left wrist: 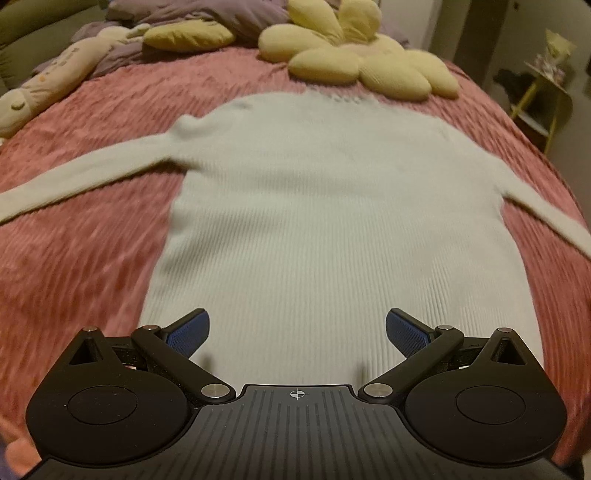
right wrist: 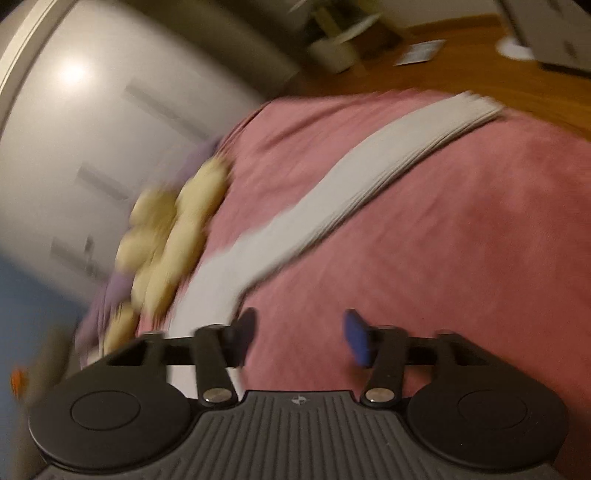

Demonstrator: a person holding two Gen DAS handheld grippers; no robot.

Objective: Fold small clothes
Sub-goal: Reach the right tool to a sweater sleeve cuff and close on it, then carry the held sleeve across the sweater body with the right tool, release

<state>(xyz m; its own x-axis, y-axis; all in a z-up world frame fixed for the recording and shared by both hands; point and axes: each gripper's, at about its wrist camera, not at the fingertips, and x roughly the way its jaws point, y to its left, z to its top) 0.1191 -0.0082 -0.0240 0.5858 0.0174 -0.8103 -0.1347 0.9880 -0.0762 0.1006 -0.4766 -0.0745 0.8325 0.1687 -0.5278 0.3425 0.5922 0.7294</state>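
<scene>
Closest to the left wrist lens, the left gripper hangs just above the hem of a pale ribbed sweater, its blue-padded fingers spread wide with nothing between them. That sweater lies flat and face down or up, I cannot tell which, on a pink textured bedspread, body running away from the hem toward the collar. Both sleeves stretch outward from the sweater's shoulders, one to each side. Just beyond the sweater's collar rests a yellow flower-shaped cushion, touching or almost touching the neckline. Farther from the sweater, toward the left of the view, sits a cream plush toy beside a purple blanket.

From the right wrist view, heavily blurred, the right gripper hovers over the bedspread beside one sweater sleeve, fingers parted and empty. This sleeve runs from the gripper's left finger out toward the bedspread's edge, with wooden floor beyond it. The flower cushion lies on the other side of the sleeve from the gripper.
</scene>
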